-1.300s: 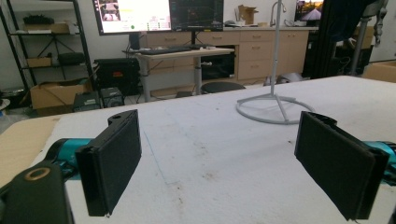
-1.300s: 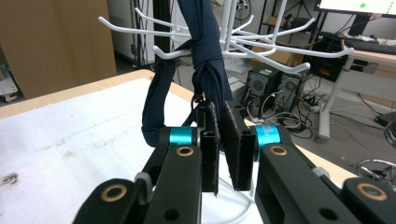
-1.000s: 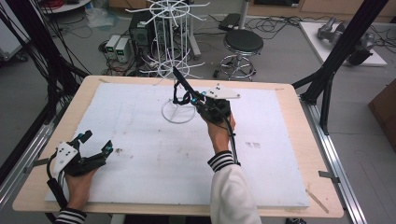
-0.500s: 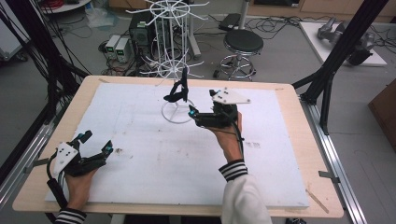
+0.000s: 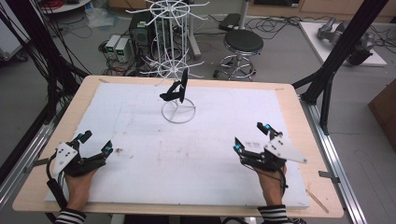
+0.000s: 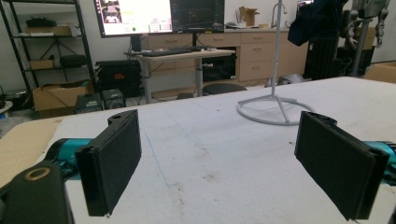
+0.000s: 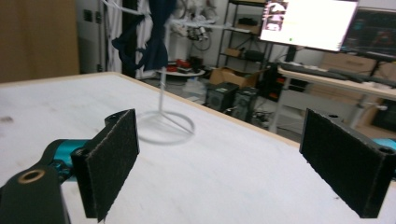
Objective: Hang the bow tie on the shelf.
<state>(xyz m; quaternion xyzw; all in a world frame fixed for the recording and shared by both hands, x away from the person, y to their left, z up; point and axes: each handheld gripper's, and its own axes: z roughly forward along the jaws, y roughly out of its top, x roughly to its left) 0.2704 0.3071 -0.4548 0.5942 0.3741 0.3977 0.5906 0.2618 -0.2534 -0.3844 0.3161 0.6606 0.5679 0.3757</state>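
A dark navy piece of cloth [image 5: 176,89] hangs on a low arm of the white wire rack [image 5: 171,42], whose ring base [image 5: 178,112] stands at the back middle of the white board. In the right gripper view the cloth [image 7: 150,44] hangs at the upper left above the ring. My right gripper [image 5: 250,136] is at the front right, low over the board, far from the rack. Its jaws have just been opening, and it is open with nothing between the pads [image 7: 114,156]. My left gripper [image 5: 97,141] rests at the front left, open and empty.
The white board [image 5: 210,154] covers a wooden table [image 5: 303,116]. Behind the table's far edge stand a black stool [image 5: 243,44] and electronics boxes [image 5: 119,48]. Black frame legs [image 5: 334,70] rise at both sides. A desk with monitors [image 6: 161,16] shows in the gripper views.
My right gripper let go of the dark cloth at the rack and drew back to the front right of the board, now open. The cloth stays hanging on the rack. The left gripper kept still.
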